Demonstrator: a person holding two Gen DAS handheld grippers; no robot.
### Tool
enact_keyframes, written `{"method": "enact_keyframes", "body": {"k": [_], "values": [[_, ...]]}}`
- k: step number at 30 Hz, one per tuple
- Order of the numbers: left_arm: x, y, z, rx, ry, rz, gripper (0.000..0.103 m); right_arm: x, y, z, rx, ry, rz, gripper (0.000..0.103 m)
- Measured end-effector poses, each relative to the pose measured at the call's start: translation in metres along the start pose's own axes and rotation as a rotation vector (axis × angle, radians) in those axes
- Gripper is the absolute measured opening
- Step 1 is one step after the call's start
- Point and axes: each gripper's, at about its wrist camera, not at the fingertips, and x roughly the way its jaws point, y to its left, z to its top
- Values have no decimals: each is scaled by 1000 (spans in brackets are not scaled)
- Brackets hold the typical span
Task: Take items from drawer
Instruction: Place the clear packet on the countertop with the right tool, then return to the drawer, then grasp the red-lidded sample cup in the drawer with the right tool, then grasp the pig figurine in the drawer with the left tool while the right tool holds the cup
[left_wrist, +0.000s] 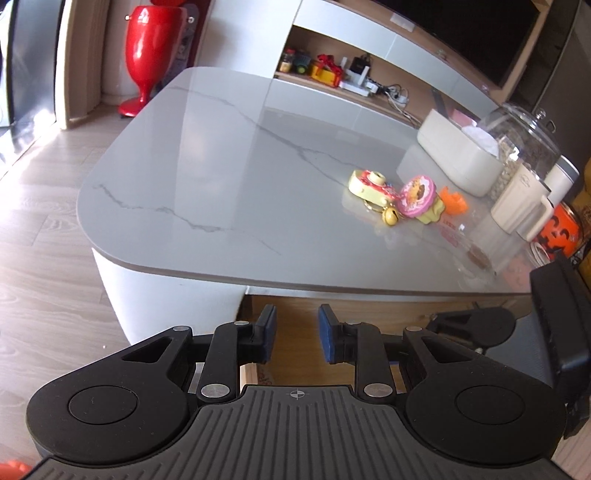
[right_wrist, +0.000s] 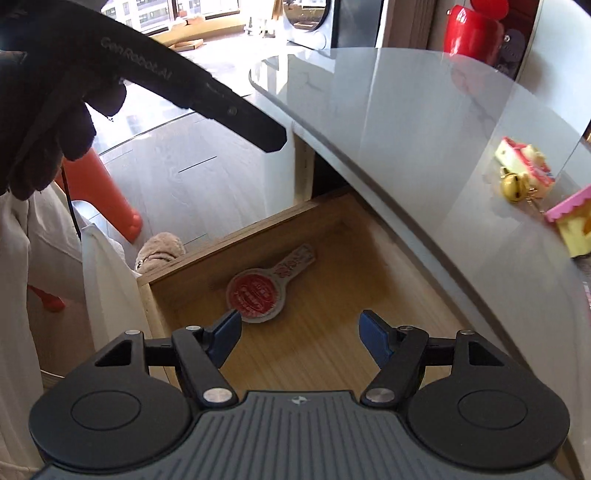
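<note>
A wooden drawer (right_wrist: 332, 236) stands pulled out from under a grey marble table (right_wrist: 406, 129). On its floor lies a flat red-and-grey round tool with a handle (right_wrist: 258, 293). My right gripper (right_wrist: 299, 325) hovers open just above the drawer, the tool close to its left fingertip. My left gripper (left_wrist: 297, 325) is open and empty at the table's near edge, over the drawer (left_wrist: 295, 314). On the tabletop (left_wrist: 221, 166) rest a yellow-pink toy with a gold bell (left_wrist: 371, 186), a pink round toy (left_wrist: 417, 195) and an orange piece (left_wrist: 454, 201).
A white box (left_wrist: 454, 155), a glass jar (left_wrist: 524, 147), a cream mug (left_wrist: 521, 206) and a pumpkin tin (left_wrist: 561, 232) crowd the table's right side. A gloved hand (right_wrist: 44, 118) holds the other gripper's body over the drawer's left. An orange stool leg (right_wrist: 110, 192) stands on the floor.
</note>
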Motion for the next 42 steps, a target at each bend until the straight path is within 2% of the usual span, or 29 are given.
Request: {"method": "enact_keyframes", "body": {"k": [4,15,17,18,21,23,24,27,29,31,34,38,41,42], "values": [[1,16,2,-57,-10,-1,27,48,6,16,-14,58,63,71],[1,20,0,-21,4,0,27,129,18,26,-54,196,145,73],[0,20,1,-26,-1,-3,27,133,19,28,-64,189,144,72],[0,20,2,-34,-4,-15,27,132,20,29,-71,192,136,61],[-1,14,6,-34,-14,-51,27,113,15,21,-101,209,101,61],[2,4,8,4,3,-74,27,88,11,8,-123,205,67,61],[7,-4,8,29,35,-101,27,67,4,-3,-109,207,49,61],[31,-33,0,105,206,-228,27,15,-16,-35,-20,201,16,61],[47,-57,-9,193,302,-259,27,-22,-29,-61,52,190,-37,61],[68,-84,-20,269,419,-254,27,-55,-41,-86,131,165,-89,61],[97,-113,-32,322,583,-240,27,-89,-53,-116,222,117,-162,61],[132,-130,-41,211,757,-163,27,-116,-69,-147,331,52,-220,61],[145,-140,-52,227,852,-130,27,-129,-75,-159,366,15,-248,61],[152,-141,-55,203,888,-101,27,-133,-77,-162,382,3,-246,61]]}}
